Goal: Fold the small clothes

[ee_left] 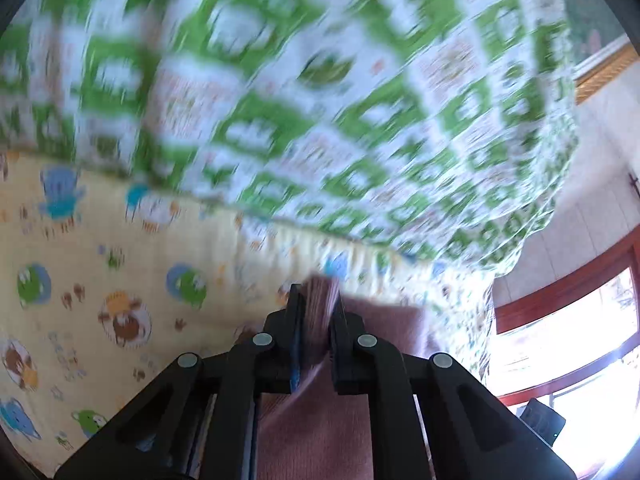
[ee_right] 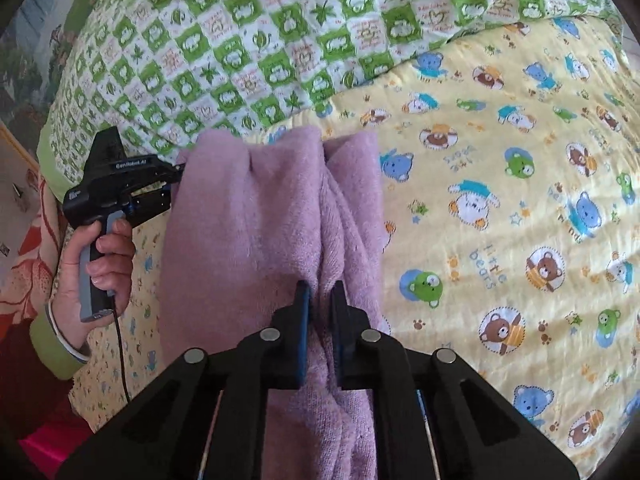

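Right hand-held gripper (ee_right: 321,294) clamped on purple garment (ee_right: 256,216) | left hand-held gripper (ee_left: 318,304) pinching its far left edge | garment stretched between both above bed (ee_right: 500,200), long axis running away from right gripper | both equally engaged

Matte black angular linkage arms are seen on the right gripper (ee_right: 320,292), studded with round silver pins, blue pads lining its fingers (ee_right: 305,300). The left gripper (ee_left: 318,300) is built alike. Its black body carries white lettering, a grey handle, a trailing black cable. The left hand (ee_right: 96,264) is bare-skinned, lime-green-cuffed.
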{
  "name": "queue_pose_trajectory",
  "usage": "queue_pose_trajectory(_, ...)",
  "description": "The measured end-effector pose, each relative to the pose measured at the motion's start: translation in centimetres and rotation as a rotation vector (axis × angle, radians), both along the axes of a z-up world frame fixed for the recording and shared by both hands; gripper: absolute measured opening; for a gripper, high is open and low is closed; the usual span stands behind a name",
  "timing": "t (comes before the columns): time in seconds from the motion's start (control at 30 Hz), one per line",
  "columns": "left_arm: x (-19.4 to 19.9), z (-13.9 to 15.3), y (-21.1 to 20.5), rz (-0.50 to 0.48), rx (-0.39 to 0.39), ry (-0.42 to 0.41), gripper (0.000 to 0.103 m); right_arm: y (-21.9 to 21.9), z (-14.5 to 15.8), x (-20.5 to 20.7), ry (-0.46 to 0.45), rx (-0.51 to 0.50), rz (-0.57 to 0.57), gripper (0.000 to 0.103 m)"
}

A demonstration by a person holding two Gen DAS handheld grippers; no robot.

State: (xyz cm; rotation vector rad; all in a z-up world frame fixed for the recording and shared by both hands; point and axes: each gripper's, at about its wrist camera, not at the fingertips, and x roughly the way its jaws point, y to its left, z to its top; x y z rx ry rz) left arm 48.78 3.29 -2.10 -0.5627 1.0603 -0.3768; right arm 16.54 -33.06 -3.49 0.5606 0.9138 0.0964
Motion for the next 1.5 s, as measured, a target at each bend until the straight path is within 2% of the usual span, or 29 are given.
queue_pose_trajectory(0.07,0.4,-0.2,-0.3,0.000,0.050,0.010,0.009,-1.0,0.4,0.0,-0.012,-0.003,-0.029,0.006)
queue_pose_trajectory(0.17,0.0,-1.8,0.4,0.003,0.134,0.071,0.010,-1.6,-1.6,0.8,0.044,-0.009,-0.034,0.006)
queue_pose_trajectory(0.23,-0.9,-2.1,1.2,0.013,0.129,0.090,0.019,-1.6,-2.7,0.9,0.068,-0.014,-0.037,0.006)
queue_pose_trajectory(0.27,-1.7,-2.0,1.8,0.021,0.115,0.093,0.027,-1.7,-3.0,0.9,0.072,-0.010,-0.044,0.006)
queue_pose_trajectory(0.3,-2.3,-1.9,2.3,0.025,0.106,0.097,0.042,-1.8,-3.0,0.8,0.071,-0.010,-0.050,0.006)
queue_pose_trajectory(0.33,-3.3,-1.7,2.7,0.032,0.103,0.100,0.051,-1.8,-3.0,0.8,0.071,-0.007,-0.051,0.006)
queue_pose_trajectory(0.37,-4.1,-1.5,2.5,0.039,0.105,0.096,0.065,-1.8,-3.0,0.8,0.071,-0.010,-0.052,0.006)
queue_pose_trajectory(0.4,-5.1,-1.3,2.2,0.046,0.109,0.094,0.074,-1.7,-2.9,0.8,0.072,-0.015,-0.050,0.006)
queue_pose_trajectory(0.43,-6.2,-1.1,2.5,0.049,0.110,0.100,0.077,-1.7,-2.8,0.8,0.074,-0.017,-0.048,0.006)
queue_pose_trajectory(0.6,-11.4,-2.2,2.3,0.039,0.026,0.168,0.080,-1.9,-2.2,0.4,0.066,0.014,-0.057,0.006)
queue_pose_trajectory(0.73,-14.9,-3.5,1.2,0.023,0.012,0.229,0.081,-1.8,-1.3,0.0,0.059,0.048,-0.064,0.012)
queue_pose_trajectory(0.8,-16.5,-4.1,1.0,0.022,0.015,0.247,0.081,-1.5,-0.7,0.1,0.061,0.029,-0.065,0.033)
queue_pose_trajectory(0.83,-17.0,-4.4,0.8,0.020,0.001,0.254,0.081,-1.3,-0.5,0.1,0.061,0.018,-0.068,0.056)
queue_pose_trajectory(0.87,-17.5,-4.8,0.7,0.014,-0.017,0.263,0.082,-1.2,-0.2,0.0,0.045,0.010,-0.072,0.068)
queue_pose_trajectory(0.97,-18.2,-5.7,0.0,0.009,-0.033,0.282,0.083,-1.0,0.4,-0.3,-0.016,0.041,-0.051,0.070)
queue_pose_trajectory(1.17,-16.9,-7.4,-1.8,-0.008,-0.062,0.310,0.086,-0.7,-1.8,1.6,0.058,0.052,0.010,0.070)
queue_pose_trajectory(1.27,-16.2,-8.5,-3.0,-0.019,-0.082,0.331,0.091,-1.3,-3.4,2.6,0.083,0.102,0.031,0.070)
queue_pose_trajectory(1.37,-15.8,-9.4,-4.2,-0.022,-0.078,0.324,0.091,-1.7,-4.8,3.3,0.100,0.143,0.059,0.070)
queue_pose_trajectory(1.43,-15.8,-9.5,-4.9,-0.027,-0.071,0.301,0.088,-1.8,-5.3,3.7,0.101,0.171,0.066,0.068)
queue_pose_trajectory(1.5,-15.4,-9.4,-5.6,-0.034,-0.078,0.284,0.069,-1.8,-5.7,3.9,0.104,0.219,0.080,0.052)
